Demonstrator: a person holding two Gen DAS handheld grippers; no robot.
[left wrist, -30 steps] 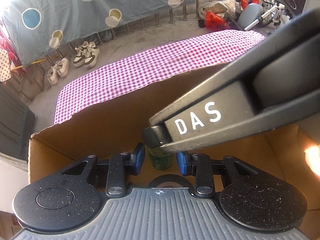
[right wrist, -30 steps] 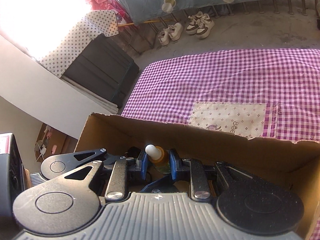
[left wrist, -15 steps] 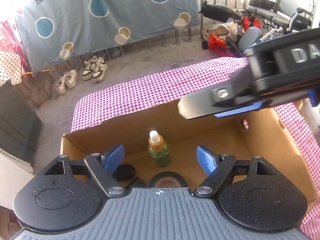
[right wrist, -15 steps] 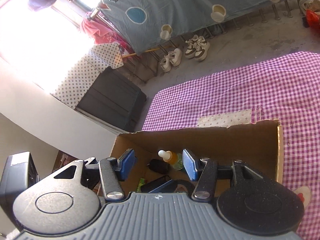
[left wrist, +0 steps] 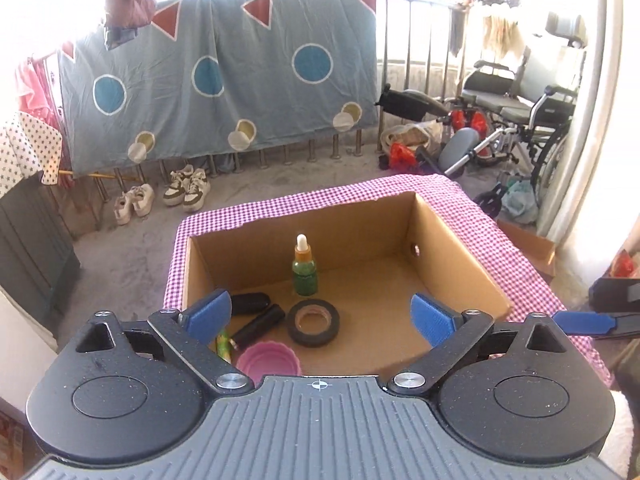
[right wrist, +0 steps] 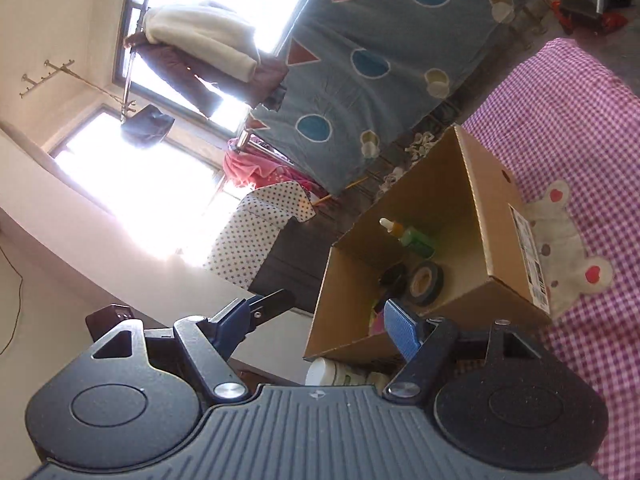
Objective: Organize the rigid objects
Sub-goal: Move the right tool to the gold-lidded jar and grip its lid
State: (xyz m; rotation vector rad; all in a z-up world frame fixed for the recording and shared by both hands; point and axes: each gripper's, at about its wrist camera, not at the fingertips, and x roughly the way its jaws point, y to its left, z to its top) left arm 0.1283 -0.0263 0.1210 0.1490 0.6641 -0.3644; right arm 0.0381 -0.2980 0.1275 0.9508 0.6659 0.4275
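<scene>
An open cardboard box sits on a purple checked cloth. Inside it a green dropper bottle with a white cap stands upright, free of both grippers. Nearer lie a black tape roll, two black cylinders, and a pink cup. My left gripper hangs above the box's near side, jaws opening, nothing between them. My right gripper is off to the box's side, jaws opening and empty; the bottle and tape roll show beyond it.
A white jar lies under the box's near corner. A cream patch with red hearts is sewn on the cloth. Shoes, a wheelchair and a hanging blue sheet stand on the floor beyond.
Both grippers were shut around the dropper bottle inside the box; they have opened, let it go and pulled back and up. The right gripper swung away sideways and rolled.
</scene>
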